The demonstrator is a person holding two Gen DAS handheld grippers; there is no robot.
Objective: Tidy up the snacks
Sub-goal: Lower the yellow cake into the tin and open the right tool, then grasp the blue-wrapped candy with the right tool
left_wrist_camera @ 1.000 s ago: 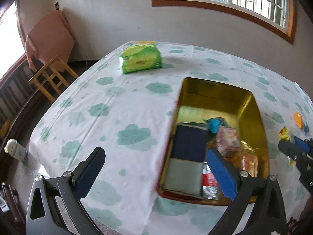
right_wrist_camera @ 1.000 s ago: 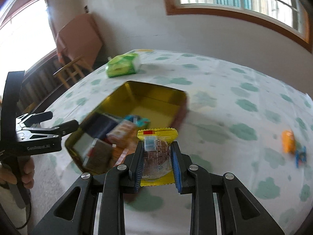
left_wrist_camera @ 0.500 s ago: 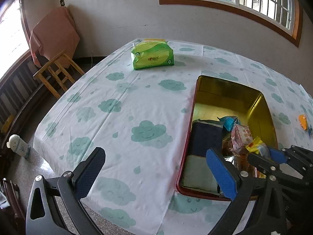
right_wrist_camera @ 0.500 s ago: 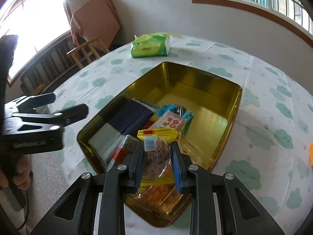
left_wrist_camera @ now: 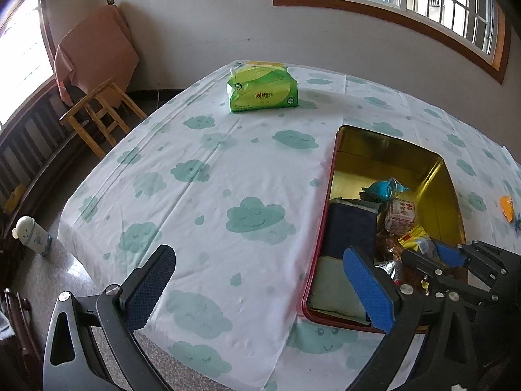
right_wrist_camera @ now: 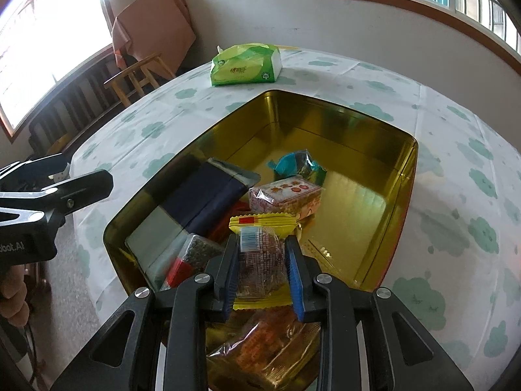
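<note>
- The right tool hangs over the near end of the gold tin, its blue pads only just starting to part, with the yellow-edged snack packet still pinched between them.
- That packet sits above the heap already in the tin: a dark blue pack, a pink wrapped cake, a teal wrapper and an orange bag underneath.
- The left tool is spread wide and holds nothing, poised over the cloud-print surface just beside the tin's red rim.
- A green tissue pack rests at the far end, well apart.
- A small orange snack lies on the cloth beyond the tin.
</note>
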